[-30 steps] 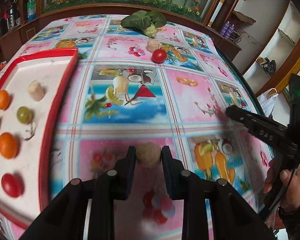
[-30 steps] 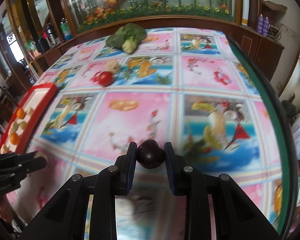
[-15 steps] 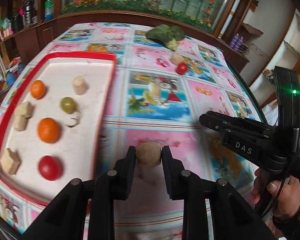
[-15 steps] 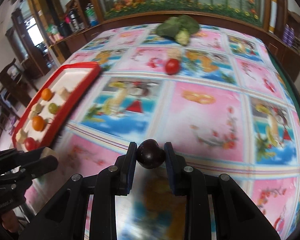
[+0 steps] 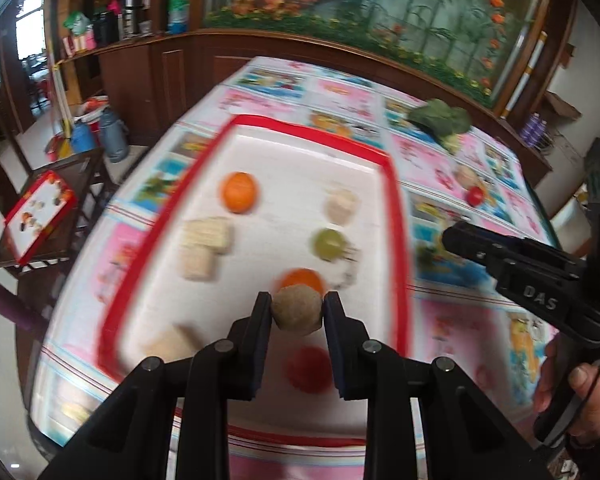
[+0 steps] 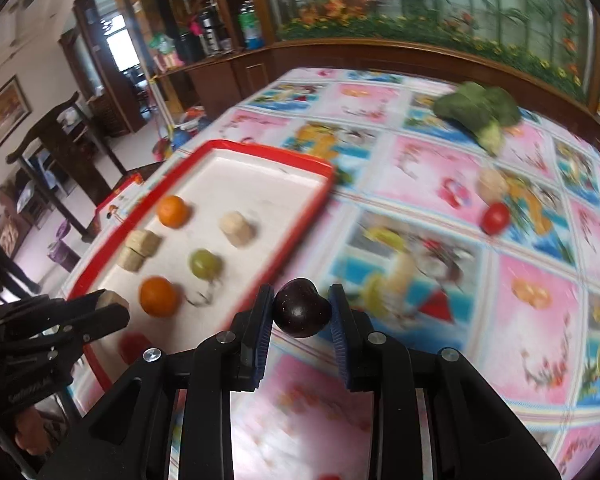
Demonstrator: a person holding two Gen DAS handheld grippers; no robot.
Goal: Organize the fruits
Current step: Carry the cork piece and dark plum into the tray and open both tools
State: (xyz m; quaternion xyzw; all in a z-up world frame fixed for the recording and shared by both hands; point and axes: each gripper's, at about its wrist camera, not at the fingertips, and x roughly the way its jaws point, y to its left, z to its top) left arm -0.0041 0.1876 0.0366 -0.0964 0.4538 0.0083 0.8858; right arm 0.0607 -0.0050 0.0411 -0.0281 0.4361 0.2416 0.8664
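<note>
My left gripper (image 5: 296, 310) is shut on a round tan fruit (image 5: 297, 311) and holds it above the near half of the red-rimmed white tray (image 5: 396, 216). The tray carries two oranges (image 5: 239, 192), a green fruit (image 5: 327, 243), a red tomato (image 5: 309, 364) and several tan pieces (image 5: 206, 236). My right gripper (image 6: 301, 312) is shut on a dark purple plum (image 6: 301, 313), above the tablecloth just right of the tray (image 6: 300, 220). The left gripper also shows in the right wrist view (image 6: 108, 308), at the left.
On the tablecloth beyond the tray lie a red tomato (image 6: 495, 218), a pale tan piece (image 6: 492, 184) and a leafy green vegetable (image 6: 480, 110). A wooden chair (image 5: 40, 216) with a second small tray stands left of the table. A cabinet runs along the far edge.
Both grippers have swung left toward the tray with their fruits. The left one now hangs over the tray. The right one has come close beside its edge.
</note>
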